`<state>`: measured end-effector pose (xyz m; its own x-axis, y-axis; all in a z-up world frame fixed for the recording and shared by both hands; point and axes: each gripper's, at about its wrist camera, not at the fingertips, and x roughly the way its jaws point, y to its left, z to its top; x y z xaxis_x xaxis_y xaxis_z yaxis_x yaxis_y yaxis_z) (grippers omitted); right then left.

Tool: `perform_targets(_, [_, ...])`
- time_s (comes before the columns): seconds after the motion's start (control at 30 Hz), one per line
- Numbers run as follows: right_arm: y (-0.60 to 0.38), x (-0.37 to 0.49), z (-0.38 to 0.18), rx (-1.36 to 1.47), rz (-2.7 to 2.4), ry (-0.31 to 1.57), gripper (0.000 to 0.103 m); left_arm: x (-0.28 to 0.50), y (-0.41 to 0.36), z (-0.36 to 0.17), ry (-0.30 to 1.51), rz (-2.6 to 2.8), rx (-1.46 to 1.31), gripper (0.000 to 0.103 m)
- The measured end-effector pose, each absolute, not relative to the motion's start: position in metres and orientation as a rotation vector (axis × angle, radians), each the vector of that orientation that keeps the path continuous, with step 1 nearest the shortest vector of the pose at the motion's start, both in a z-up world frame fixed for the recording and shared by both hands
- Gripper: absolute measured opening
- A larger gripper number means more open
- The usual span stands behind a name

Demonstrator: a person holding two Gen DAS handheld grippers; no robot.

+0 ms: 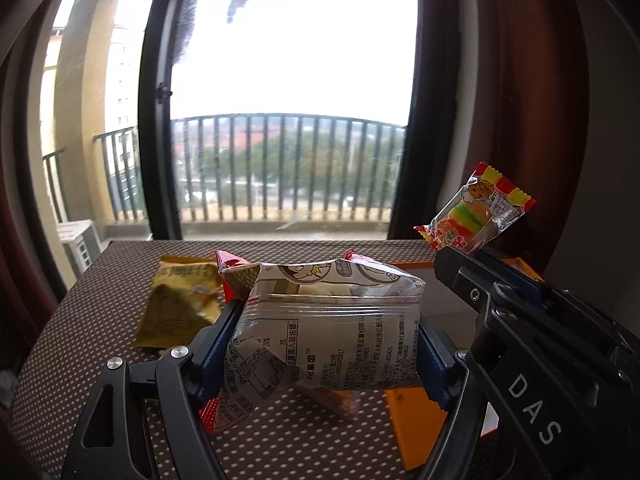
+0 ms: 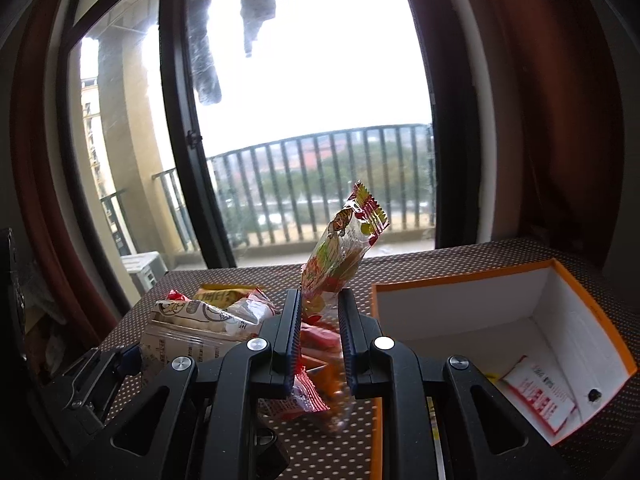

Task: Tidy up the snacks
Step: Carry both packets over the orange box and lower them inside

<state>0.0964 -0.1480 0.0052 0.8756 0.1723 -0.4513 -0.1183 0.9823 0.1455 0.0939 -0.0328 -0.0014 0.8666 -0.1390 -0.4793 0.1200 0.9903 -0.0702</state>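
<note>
Closest to the left wrist camera, the left gripper (image 1: pixel 326 344) has its jaws pressed against both sides of a white snack bag (image 1: pixel 324 328), pinching it and holding it above the dotted brown bench (image 1: pixel 80 360). Printed text covers the bag's lower half, and pale pieces show through a clear band near its top. Just to its right, the right gripper (image 1: pixel 472 258) reaches in from the side with a small candy packet (image 1: pixel 476 214) sticking up out of its tip, the red-and-yellow crimped end uppermost.

From the right wrist camera, the right gripper (image 2: pixel 320 340) has its jaws drawn close together on the lower end of the candy packet (image 2: pixel 344 248), which stands tilted above the bench (image 2: pixel 440 260). The white snack bag (image 2: pixel 192 328) and the left gripper (image 2: pixel 132 356) sit low at the left of that view. Under and behind the jaws lie more red wrappers (image 2: pixel 316 340), though how many is hard to tell.

Farther back on the bench, a yellow packet (image 1: pixel 180 300) lies flat, left of the white bag. On the right stands an open orange box (image 2: pixel 592 312) with white inner walls; a white and red sachet (image 2: pixel 540 396) rests on its floor. Beyond the bench edge are a dark-framed window (image 1: pixel 156 120) and a balcony railing (image 1: pixel 288 160).
</note>
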Motion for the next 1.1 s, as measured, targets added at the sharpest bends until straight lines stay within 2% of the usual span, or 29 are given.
perform_targets(0.8, [-0.244, 0.094, 0.009, 0.163, -0.017, 0.445, 0.021, 0.131, -0.131, -0.006, 0.517, -0.323, 0.044, 0.079])
perform_targets(1.1, [-0.274, 0.113, -0.006, 0.184, -0.063, 0.502, 0.021, 0.168, -0.168, -0.032, 0.661, -0.396, 0.076, 0.079])
